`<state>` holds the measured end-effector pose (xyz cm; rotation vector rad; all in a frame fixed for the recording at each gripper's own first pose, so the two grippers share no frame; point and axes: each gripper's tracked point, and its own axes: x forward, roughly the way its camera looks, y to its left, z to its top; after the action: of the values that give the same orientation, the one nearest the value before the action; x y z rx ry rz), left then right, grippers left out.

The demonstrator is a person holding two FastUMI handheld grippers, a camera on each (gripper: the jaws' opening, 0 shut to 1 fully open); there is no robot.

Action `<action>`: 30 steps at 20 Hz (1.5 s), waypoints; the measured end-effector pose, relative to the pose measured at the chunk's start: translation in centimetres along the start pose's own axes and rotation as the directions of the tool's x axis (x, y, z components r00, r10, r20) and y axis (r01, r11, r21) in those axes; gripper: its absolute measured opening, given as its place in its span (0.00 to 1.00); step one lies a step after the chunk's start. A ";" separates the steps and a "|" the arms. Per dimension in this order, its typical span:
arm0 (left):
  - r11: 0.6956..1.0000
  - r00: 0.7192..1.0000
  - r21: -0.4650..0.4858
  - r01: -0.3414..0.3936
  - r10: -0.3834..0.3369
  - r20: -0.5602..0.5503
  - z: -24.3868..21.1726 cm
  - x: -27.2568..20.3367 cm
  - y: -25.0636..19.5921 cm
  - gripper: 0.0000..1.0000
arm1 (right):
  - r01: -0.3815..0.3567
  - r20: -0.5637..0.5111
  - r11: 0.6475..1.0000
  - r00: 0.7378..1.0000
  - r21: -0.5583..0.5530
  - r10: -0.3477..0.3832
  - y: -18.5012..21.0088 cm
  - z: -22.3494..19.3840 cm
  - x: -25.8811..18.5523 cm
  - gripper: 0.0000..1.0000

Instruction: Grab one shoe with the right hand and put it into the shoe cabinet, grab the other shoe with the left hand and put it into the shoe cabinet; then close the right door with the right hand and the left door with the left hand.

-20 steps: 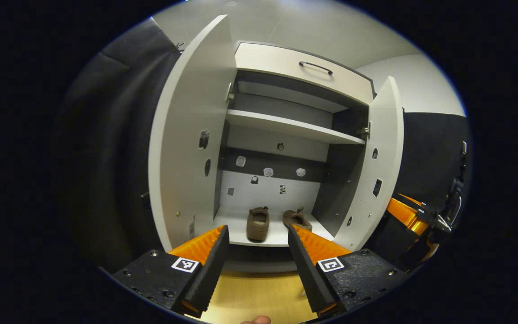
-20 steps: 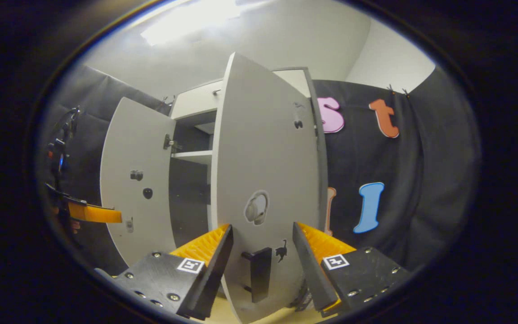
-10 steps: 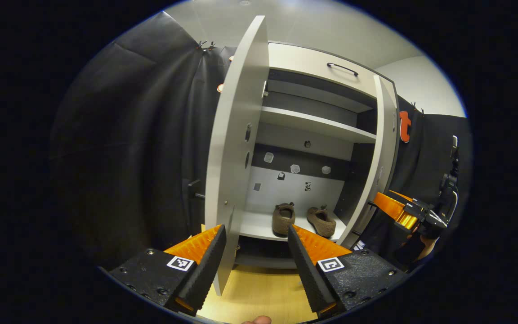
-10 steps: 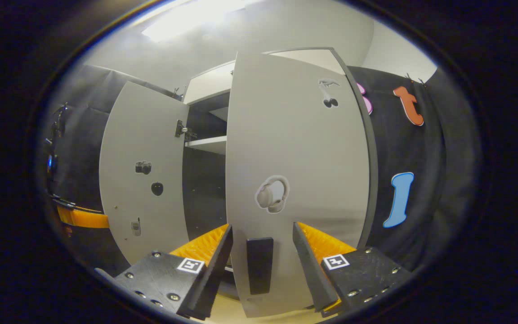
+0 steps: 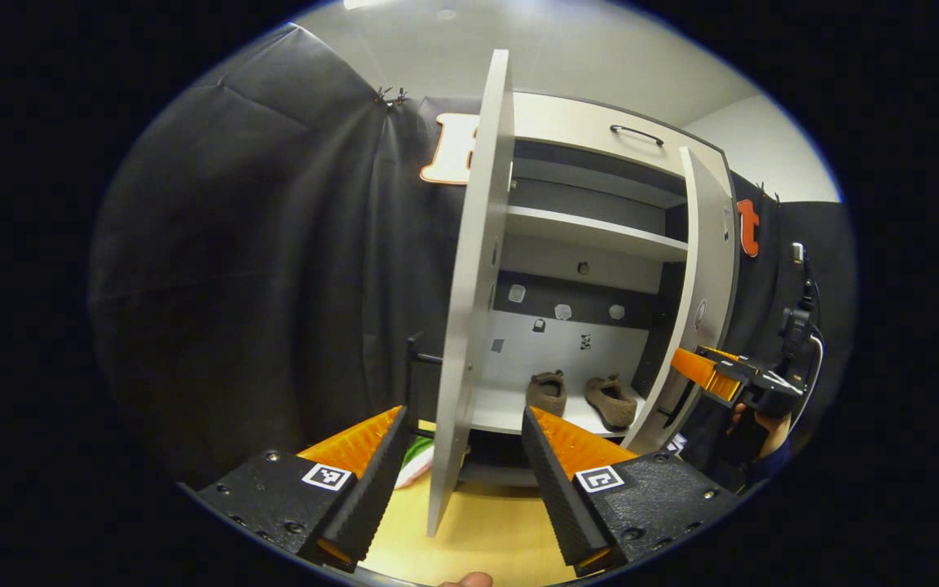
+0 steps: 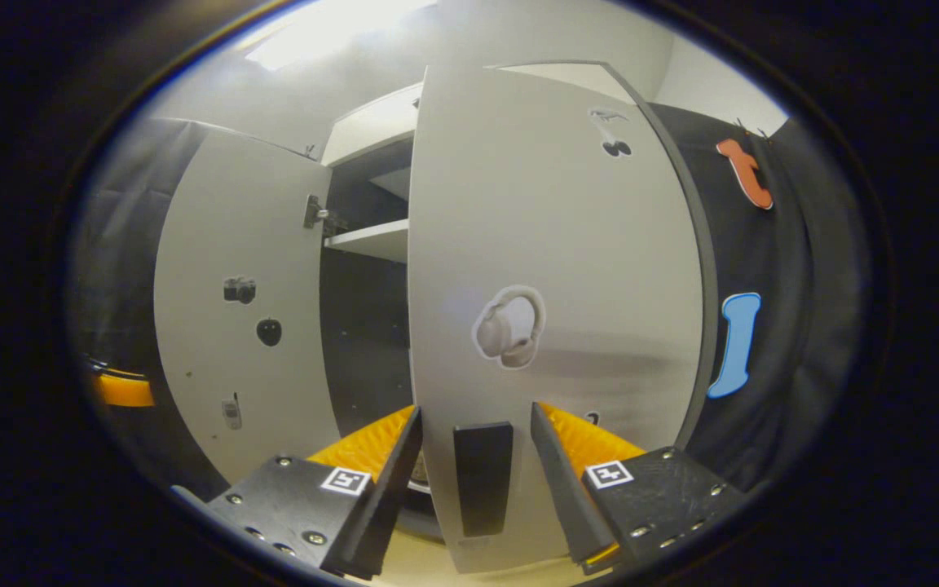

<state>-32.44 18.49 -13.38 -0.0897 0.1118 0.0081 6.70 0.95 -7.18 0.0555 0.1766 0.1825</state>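
Shoes: two brown, soft slipper-like shoes, the left shoe (image 5: pixel 548 392) and the right shoe (image 5: pixel 611 401), sit side by side on the bottom shelf (image 5: pixel 502 410) of the shoe cabinet (image 5: pixel 592 236), toes toward the back wall, close but apart.
Shoe cabinet: pale grey-white with a dark interior band; one upper shelf (image 5: pixel 592 231) crosses above the shoes, and a drawer front with a dark handle (image 5: pixel 637 133) tops it. Small stickers dot the back panel.
Left door: the left door (image 5: pixel 473 285) stands edge-on in the left gripper view, swung wide open, with its dark handle (image 5: pixel 412 367) on the outer face.
Right door: the right door (image 6: pixel 551 310) is partly open; its outer face carries a headphone sticker (image 6: pixel 510 326) and a dark vertical handle (image 6: pixel 482 477).
Left hand-held gripper: the left hand-held gripper (image 5: pixel 461 461) has its fingers spread apart, the left door's lower edge between them; whether either finger touches it is hard to tell.
Right hand-held gripper: the right hand-held gripper (image 6: pixel 469 481) has its fingers apart on either side of the right door's handle, not pressing it. In the left gripper view it sits beside that door's outer face, held by a hand (image 5: pixel 755 424).
Floor: light wood floor (image 5: pixel 486 538) below the cabinet.
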 end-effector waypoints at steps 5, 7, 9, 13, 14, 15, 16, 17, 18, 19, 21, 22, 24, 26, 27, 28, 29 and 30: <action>0.992 0.994 0.086 -0.095 0.090 0.063 1.1 -2.1 2.7 0.85 | 0.005 -0.012 0.999 1.000 0.041 -0.004 0.1 -0.4 1.3 0.81; 0.985 0.990 0.115 -0.131 0.123 0.075 1.4 -2.8 3.4 0.79 | 0.020 -0.010 0.999 1.000 0.033 -0.020 -0.1 -0.3 1.2 0.81; 0.982 0.987 0.116 -0.152 0.145 0.073 1.5 -3.1 3.8 0.85 | 0.033 -0.009 0.999 0.999 0.007 -0.032 -0.2 -0.3 1.2 0.80; 0.982 0.985 0.084 -0.167 0.163 0.047 0.7 -3.0 4.3 0.80 | 0.038 -0.016 0.999 0.999 0.002 -0.038 -0.2 -0.4 1.1 0.87; 0.983 0.985 0.077 -0.170 0.167 0.042 0.5 -2.9 4.4 0.85 | 0.034 -0.018 0.999 0.999 0.011 -0.034 -0.1 -0.5 1.1 0.75; 0.983 0.985 0.070 -0.172 0.169 0.037 0.3 -2.9 4.5 0.85 | 0.043 -0.019 0.999 0.999 0.018 -0.043 -0.4 -0.5 1.1 0.75; 0.982 0.984 0.066 -0.177 0.175 0.031 0.1 -2.9 4.5 0.85 | 0.036 -0.019 0.999 0.999 0.025 -0.036 -0.4 -0.3 1.0 0.76; 0.981 0.983 0.062 -0.183 0.182 0.026 -0.1 -2.8 4.7 0.85 | 0.032 -0.024 0.999 0.999 0.033 -0.031 -0.4 -0.1 0.9 0.77; 0.980 0.982 0.059 -0.189 0.188 0.021 -0.2 -2.8 4.9 0.85 | 0.028 -0.022 0.999 0.999 0.040 -0.027 -0.3 -0.1 1.0 0.76; 0.980 0.981 0.058 -0.193 0.192 0.019 -0.3 -2.8 5.0 0.85 | 0.027 -0.022 0.999 0.999 0.043 -0.026 -0.3 -0.2 1.0 0.76; 0.978 0.980 0.049 -0.201 0.200 0.021 -0.3 -2.5 5.3 0.85 | 0.032 -0.018 0.999 0.999 0.038 -0.031 -0.4 -0.4 1.3 0.76; 0.978 0.979 0.043 -0.205 0.204 0.020 -0.4 -2.3 5.5 0.85 | 0.035 -0.018 0.999 0.999 0.032 -0.035 -0.4 -0.4 1.1 0.76; 0.977 0.977 0.033 -0.213 0.212 0.015 -0.7 -1.7 6.0 0.85 | 0.040 -0.015 0.999 0.999 0.019 -0.040 -0.5 -0.5 1.2 0.76; 0.977 0.978 0.021 -0.210 0.210 0.010 -0.9 -1.1 6.3 0.85 | 0.041 -0.015 0.999 0.999 0.007 -0.040 -0.5 -0.6 1.2 0.76; 0.979 0.979 0.014 -0.205 0.204 0.009 -0.9 -0.9 6.3 0.80 | 0.041 -0.016 0.999 0.999 0.005 -0.041 -0.5 -0.6 1.2 0.76; 0.980 0.980 0.009 -0.200 0.200 0.011 -0.9 -0.6 6.4 0.80 | 0.040 -0.016 0.999 0.999 0.005 -0.040 -0.4 -0.6 1.1 0.76; 0.981 0.981 0.004 -0.195 0.194 0.014 -0.9 -0.2 6.3 0.85 | 0.040 -0.018 0.999 0.999 0.003 -0.040 -0.4 -0.6 1.3 0.76; 0.982 0.982 -0.002 -0.188 0.188 0.018 -0.8 0.1 6.3 0.85 | 0.039 -0.018 0.999 0.999 0.000 -0.039 -0.5 -0.7 1.3 0.76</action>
<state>-32.47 24.64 -14.74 -0.0789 0.1023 0.1974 7.88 0.76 -8.09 0.0506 0.1954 0.1436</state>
